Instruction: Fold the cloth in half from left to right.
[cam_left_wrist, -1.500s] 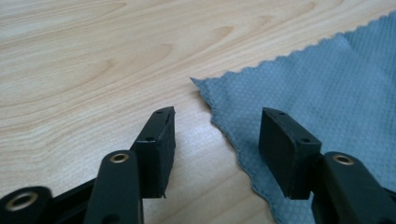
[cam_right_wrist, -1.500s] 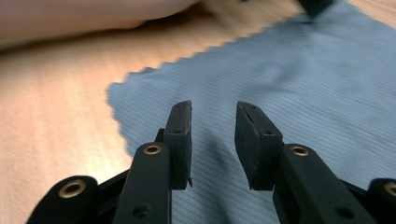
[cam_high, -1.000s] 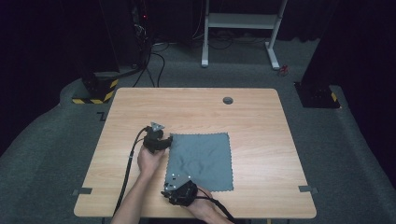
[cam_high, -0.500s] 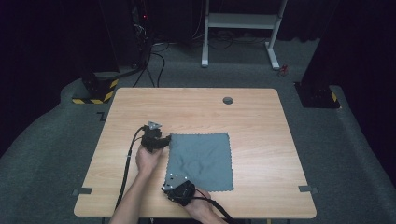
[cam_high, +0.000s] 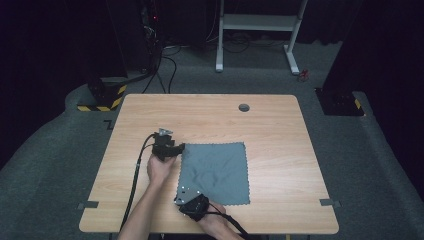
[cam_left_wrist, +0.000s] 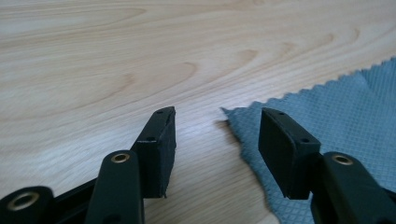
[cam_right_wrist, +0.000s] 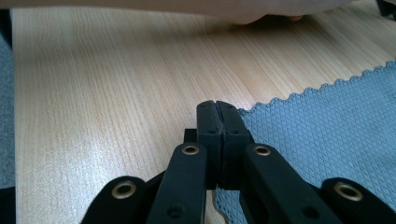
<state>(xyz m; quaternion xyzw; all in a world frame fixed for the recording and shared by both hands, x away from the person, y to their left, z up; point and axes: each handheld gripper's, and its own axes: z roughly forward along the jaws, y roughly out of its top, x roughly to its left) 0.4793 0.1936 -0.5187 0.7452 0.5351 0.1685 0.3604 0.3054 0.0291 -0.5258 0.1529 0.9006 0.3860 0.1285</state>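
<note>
A grey cloth (cam_high: 215, 172) lies flat on the wooden worktop (cam_high: 280, 130), a little left of the middle and toward the person's side. The left gripper (cam_high: 181, 146) sits at the cloth's far left corner; in the left gripper view its fingers (cam_left_wrist: 159, 140) stand apart and have just been opening a little further, one over bare wood, the other over the cloth's corner, with that pointed corner lying between them and not pressed. The right gripper (cam_high: 181, 192) is at the cloth's near left corner. In the right gripper view its fingers (cam_right_wrist: 217, 135) have just closed and now meet pad to pad right at the scalloped edge of the cloth; whether a bit of the edge is pinched between them I cannot tell. A dark round hole (cam_high: 244, 107) sits near the worktop's far edge, well apart from the cloth.
</note>
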